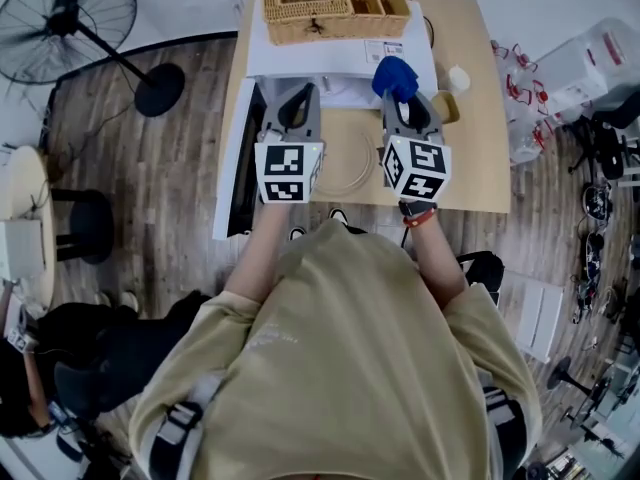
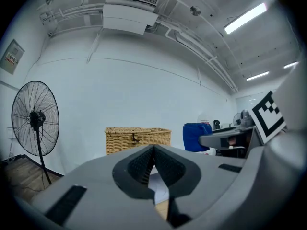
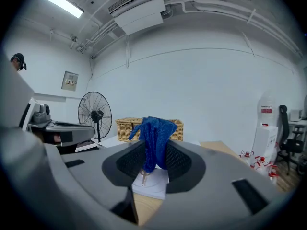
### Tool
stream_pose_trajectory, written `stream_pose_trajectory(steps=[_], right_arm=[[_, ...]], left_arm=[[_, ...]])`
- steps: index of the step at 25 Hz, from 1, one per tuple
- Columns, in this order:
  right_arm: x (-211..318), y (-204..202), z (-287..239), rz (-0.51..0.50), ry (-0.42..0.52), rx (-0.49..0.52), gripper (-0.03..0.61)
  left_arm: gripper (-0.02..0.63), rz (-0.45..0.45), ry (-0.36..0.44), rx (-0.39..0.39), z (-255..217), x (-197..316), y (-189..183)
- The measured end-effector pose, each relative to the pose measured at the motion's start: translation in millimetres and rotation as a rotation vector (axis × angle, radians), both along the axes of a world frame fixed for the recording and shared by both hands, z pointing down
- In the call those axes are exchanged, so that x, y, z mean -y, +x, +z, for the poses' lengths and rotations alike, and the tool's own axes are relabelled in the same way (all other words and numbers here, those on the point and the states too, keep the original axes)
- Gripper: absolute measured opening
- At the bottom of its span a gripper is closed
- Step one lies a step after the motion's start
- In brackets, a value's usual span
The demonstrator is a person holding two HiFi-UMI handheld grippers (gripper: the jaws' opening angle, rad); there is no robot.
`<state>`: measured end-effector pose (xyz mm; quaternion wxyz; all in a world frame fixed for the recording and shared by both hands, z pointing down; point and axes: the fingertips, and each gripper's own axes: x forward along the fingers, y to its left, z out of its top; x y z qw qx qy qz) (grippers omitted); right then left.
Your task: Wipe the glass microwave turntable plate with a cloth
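The glass turntable plate (image 1: 350, 148) lies flat on the wooden table (image 1: 470, 168), between my two grippers. My right gripper (image 1: 402, 93) hovers over the plate's right rim, shut on a bunched blue cloth (image 1: 396, 76) that sticks up from its jaws (image 3: 154, 140). My left gripper (image 1: 302, 93) is held over the plate's left rim with its jaws shut together (image 2: 153, 150) and nothing between them. The left gripper view also catches the blue cloth (image 2: 196, 137) off to its right. The plate itself does not show clearly in either gripper view.
A white microwave (image 1: 340, 68) stands just behind the plate with a wicker basket (image 1: 335, 8) on top; its door (image 1: 235, 168) seems to hang open at the left. A small white cup (image 1: 458, 78) sits at the right. A floor fan (image 1: 65, 13) stands far left.
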<state>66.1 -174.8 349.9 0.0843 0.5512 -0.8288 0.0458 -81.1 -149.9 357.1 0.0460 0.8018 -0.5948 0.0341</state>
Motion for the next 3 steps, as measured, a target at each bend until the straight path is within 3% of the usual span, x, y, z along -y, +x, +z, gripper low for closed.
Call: stream_pose_trajectory(steps=[3], right_arm=[[-3,-12,7,-0.023,-0.021,-0.016,0.132]], left_arm=[[0.02,0.011,-0.039,-0.016,17,-7,-6]])
